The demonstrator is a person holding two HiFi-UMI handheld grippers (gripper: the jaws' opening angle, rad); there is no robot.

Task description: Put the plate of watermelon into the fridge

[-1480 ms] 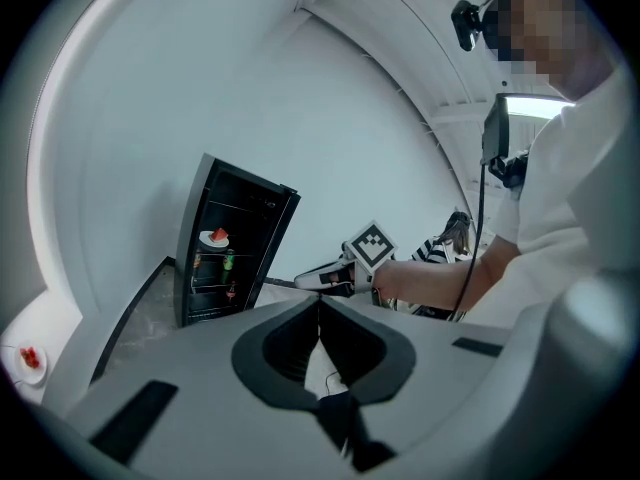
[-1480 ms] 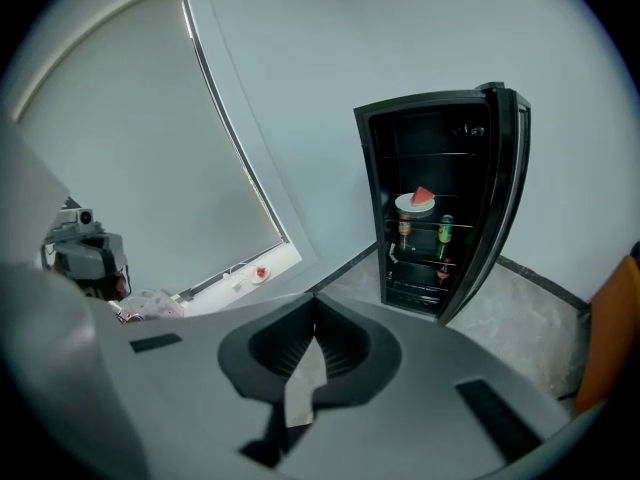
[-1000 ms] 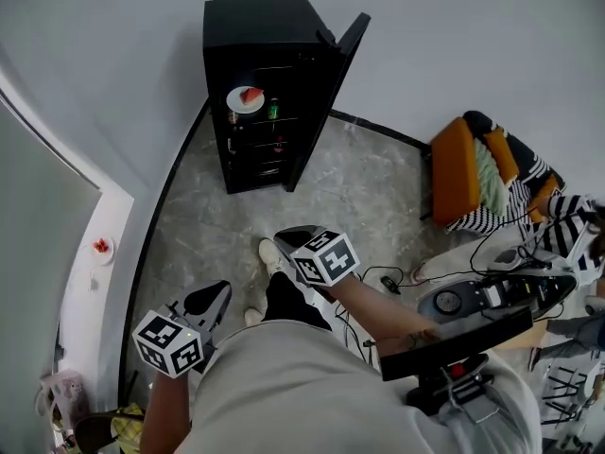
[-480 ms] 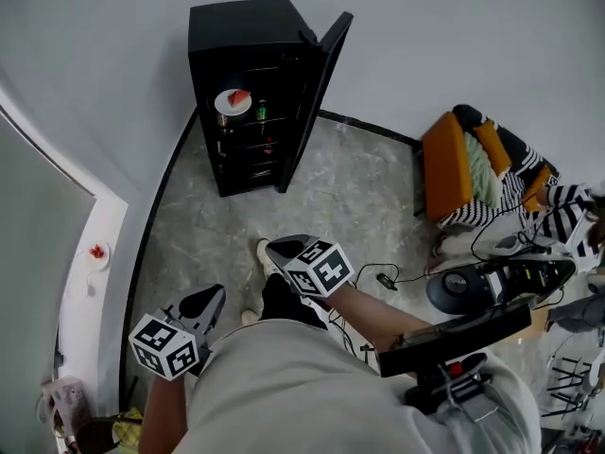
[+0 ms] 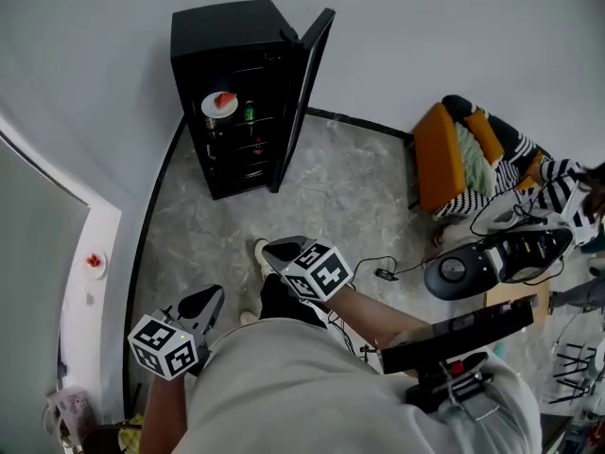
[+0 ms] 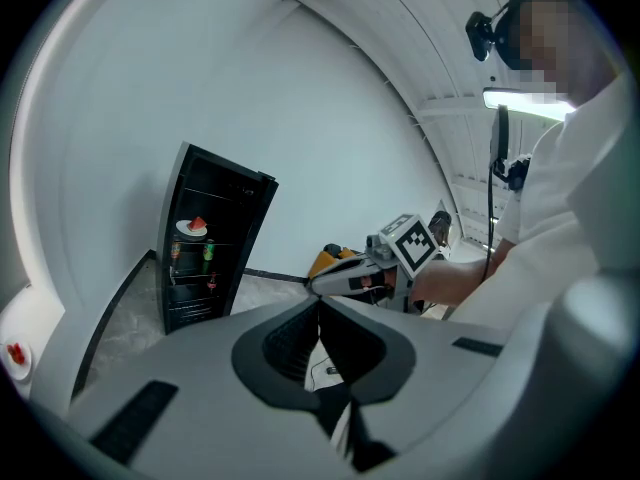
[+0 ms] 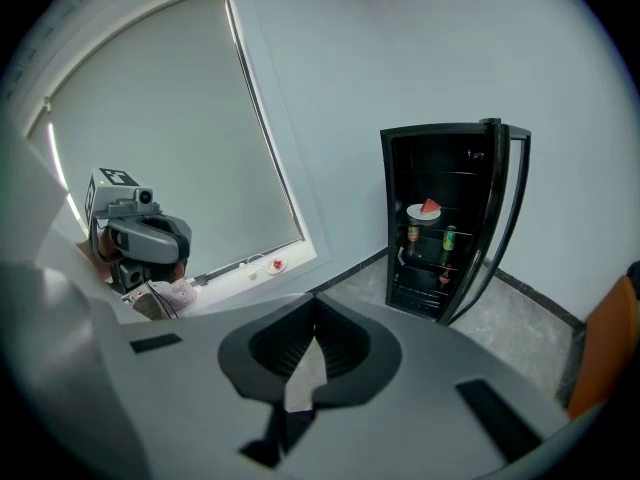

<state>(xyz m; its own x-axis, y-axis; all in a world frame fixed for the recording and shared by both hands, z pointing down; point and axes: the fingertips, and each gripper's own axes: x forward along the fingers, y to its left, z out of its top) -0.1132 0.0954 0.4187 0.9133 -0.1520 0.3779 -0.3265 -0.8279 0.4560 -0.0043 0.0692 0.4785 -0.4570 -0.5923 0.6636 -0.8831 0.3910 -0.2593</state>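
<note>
The black fridge (image 5: 227, 93) stands against the far wall with its door (image 5: 302, 88) swung open. A white plate with a red watermelon slice (image 5: 219, 103) rests on its top shelf, also seen as the plate (image 6: 192, 228) and the plate (image 7: 424, 210) in the gripper views. My left gripper (image 5: 210, 294) is low at the left, shut and empty. My right gripper (image 5: 277, 247) is held in front of the person's body, shut with nothing in it. Both are far from the fridge. The left jaws (image 6: 318, 301) and the right jaws (image 7: 314, 298) each meet at the tip.
Cans and bottles (image 5: 249, 113) fill the lower fridge shelves. A white sill (image 5: 99, 282) at the left carries a small plate with something red (image 5: 95, 262). An orange chair with striped cloths (image 5: 444, 164), a round black device (image 5: 452, 272) and cables (image 5: 383, 274) sit at the right.
The fridge and chair have slid left and up in the head view as the view shifted. Both grippers keep almost the same place and stay shut.
</note>
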